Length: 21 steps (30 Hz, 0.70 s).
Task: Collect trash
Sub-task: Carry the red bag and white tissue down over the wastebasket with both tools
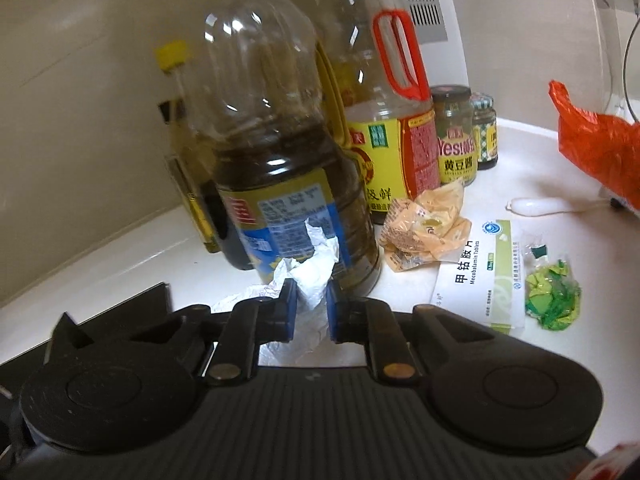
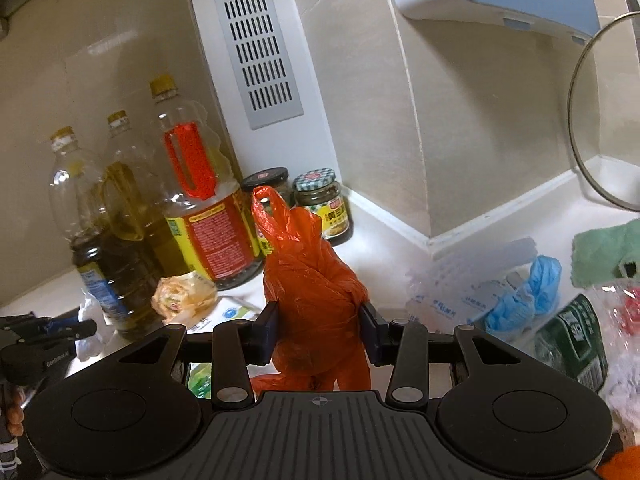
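Pinching a crumpled white paper scrap (image 1: 316, 276) between its blue pads, the left claw (image 1: 311, 308) stands just in front of a dark oil bottle (image 1: 280, 184) on the white worktop (image 1: 120, 256). On the same worktop, to the right of the bottle, lie a crumpled yellow wrapper (image 1: 426, 226), a Mecobalamin tablet box (image 1: 480, 276) and a green candy wrapper (image 1: 554, 296). The right claw (image 2: 320, 334) is pressed on a bunched orange plastic bag (image 2: 312, 280), which stands up between its pads, in front of the sauce jars (image 2: 324, 204).
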Tool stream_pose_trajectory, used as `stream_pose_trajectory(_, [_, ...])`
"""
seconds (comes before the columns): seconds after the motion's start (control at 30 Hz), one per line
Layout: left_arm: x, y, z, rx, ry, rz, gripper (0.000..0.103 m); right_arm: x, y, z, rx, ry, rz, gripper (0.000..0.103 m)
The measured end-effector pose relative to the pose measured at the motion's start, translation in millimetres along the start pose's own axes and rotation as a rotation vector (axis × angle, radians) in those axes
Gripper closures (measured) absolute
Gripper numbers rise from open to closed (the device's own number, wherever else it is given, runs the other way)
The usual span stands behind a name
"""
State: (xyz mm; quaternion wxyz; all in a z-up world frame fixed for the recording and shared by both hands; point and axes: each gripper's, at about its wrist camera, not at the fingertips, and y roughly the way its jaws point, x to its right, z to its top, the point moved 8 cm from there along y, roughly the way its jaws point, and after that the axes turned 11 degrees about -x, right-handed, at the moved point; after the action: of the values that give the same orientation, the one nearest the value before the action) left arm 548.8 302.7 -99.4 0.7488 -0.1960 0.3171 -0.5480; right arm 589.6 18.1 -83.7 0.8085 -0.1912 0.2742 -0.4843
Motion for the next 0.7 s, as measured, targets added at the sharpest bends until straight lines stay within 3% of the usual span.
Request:
stream_pose_trajectory(0.33, [-3,-88,-21,0.038,-0.105,-0.052,0.089,-3,-55,-26,0.002,-0.009,0.093,0.060])
stream_pose_trajectory(0.7, [51,-175,-65,0.006,-0.151,-0.122,0.089,4,-126,-71,-0.027,-0.020,0.159,0.060])
